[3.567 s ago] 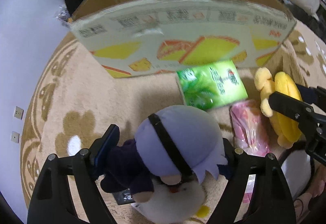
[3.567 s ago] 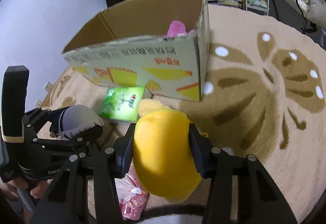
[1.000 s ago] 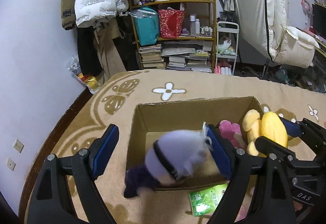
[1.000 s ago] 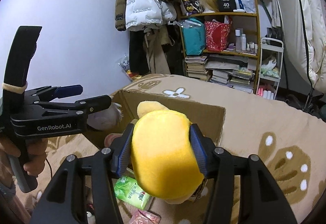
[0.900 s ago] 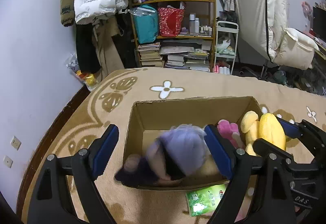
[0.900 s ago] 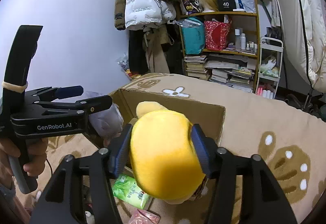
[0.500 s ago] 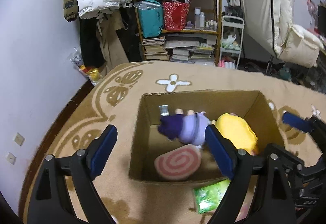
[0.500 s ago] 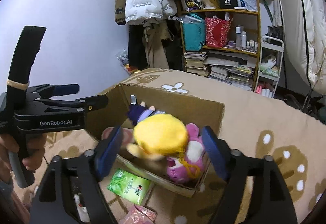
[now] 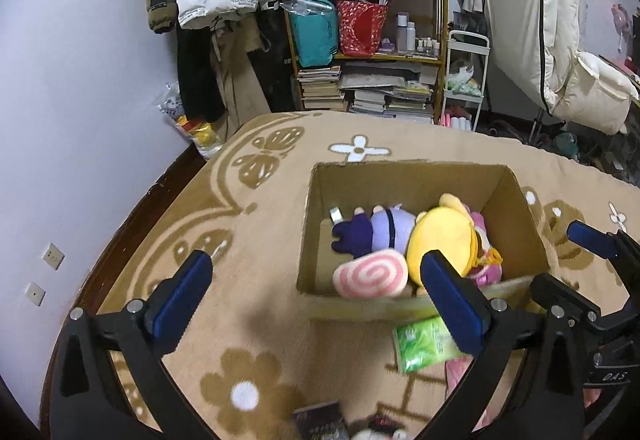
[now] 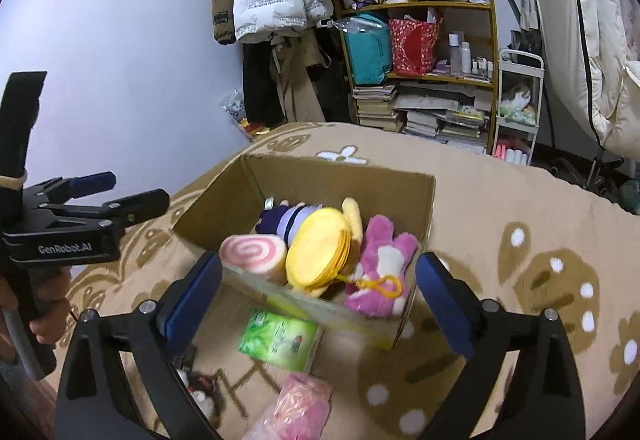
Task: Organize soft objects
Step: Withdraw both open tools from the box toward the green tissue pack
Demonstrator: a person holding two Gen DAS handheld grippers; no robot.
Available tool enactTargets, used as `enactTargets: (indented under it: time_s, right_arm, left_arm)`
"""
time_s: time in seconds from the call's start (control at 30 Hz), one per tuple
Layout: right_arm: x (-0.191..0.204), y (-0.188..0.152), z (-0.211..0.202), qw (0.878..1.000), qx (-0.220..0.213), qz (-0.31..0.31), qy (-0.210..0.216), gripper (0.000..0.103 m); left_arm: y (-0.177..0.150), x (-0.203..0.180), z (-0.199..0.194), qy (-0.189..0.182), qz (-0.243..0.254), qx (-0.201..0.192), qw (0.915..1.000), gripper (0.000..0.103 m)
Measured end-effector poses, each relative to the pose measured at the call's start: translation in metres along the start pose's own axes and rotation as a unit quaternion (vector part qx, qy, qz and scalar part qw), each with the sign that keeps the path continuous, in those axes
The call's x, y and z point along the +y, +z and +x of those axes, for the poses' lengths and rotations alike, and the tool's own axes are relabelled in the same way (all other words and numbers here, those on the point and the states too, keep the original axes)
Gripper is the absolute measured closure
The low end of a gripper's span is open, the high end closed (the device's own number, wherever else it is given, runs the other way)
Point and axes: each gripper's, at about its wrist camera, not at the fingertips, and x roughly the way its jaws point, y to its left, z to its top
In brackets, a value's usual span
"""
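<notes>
The left claw [image 9: 316, 300] is hanging spread wide with nothing between its 2 blue-padded fingers [image 9: 182, 294], above the tan flower-patterned carpet [image 9: 248, 324] just in front of the open brown cardboard box [image 9: 514, 199]. The right claw [image 10: 320, 300] is likewise gaping wide and carrying nothing, its blue pads framing the near wall of the same box.

Inside the box, 4 soft toys are lying packed together. The round yellow plush toy [image 10: 320, 254] is sitting in the middle, leaning against the pink-and-white plush animal with a yellow clip [image 10: 384, 272] on its right. The pink swirl-roll cushion [image 10: 254, 254] is resting at the near left corner, touching the yellow one. Behind them, the lavender-and-dark-purple plush doll [image 9: 376, 232] is lying on its side.

On the carpet just in front of the box, a green plastic-wrapped tissue pack [image 10: 280, 336] is lying flat, with a pink plastic bag [image 10: 298, 406] nearer the camera. A small white-and-dark plush [image 10: 198, 390] is lying by the right claw's left finger.
</notes>
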Motion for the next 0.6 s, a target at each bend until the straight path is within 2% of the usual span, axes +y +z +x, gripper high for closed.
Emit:
enactTargets:
  time_s: [0.23,0.43,0.6]
  right_arm:
    - [0.017,-0.019,-0.017,1.0,0.021,-0.007,0.001,0.001]
    - [0.027,-0.037,-0.031,1.0,0.022,-0.005,0.002,0.001]
    - [0.036,-0.046,-0.035,1.0,0.021,-0.007,0.0,0.002]
  left_arm:
    - [-0.017,0.013,-0.025,-0.003,-0.014,0.024,0.9996,0.0]
    - [-0.037,0.017,-0.039,0.008,-0.006,0.049,0.9988,0.0]
    - [-0.057,0.025,-0.042,0.003,-0.025,0.074,0.9969,0.0]
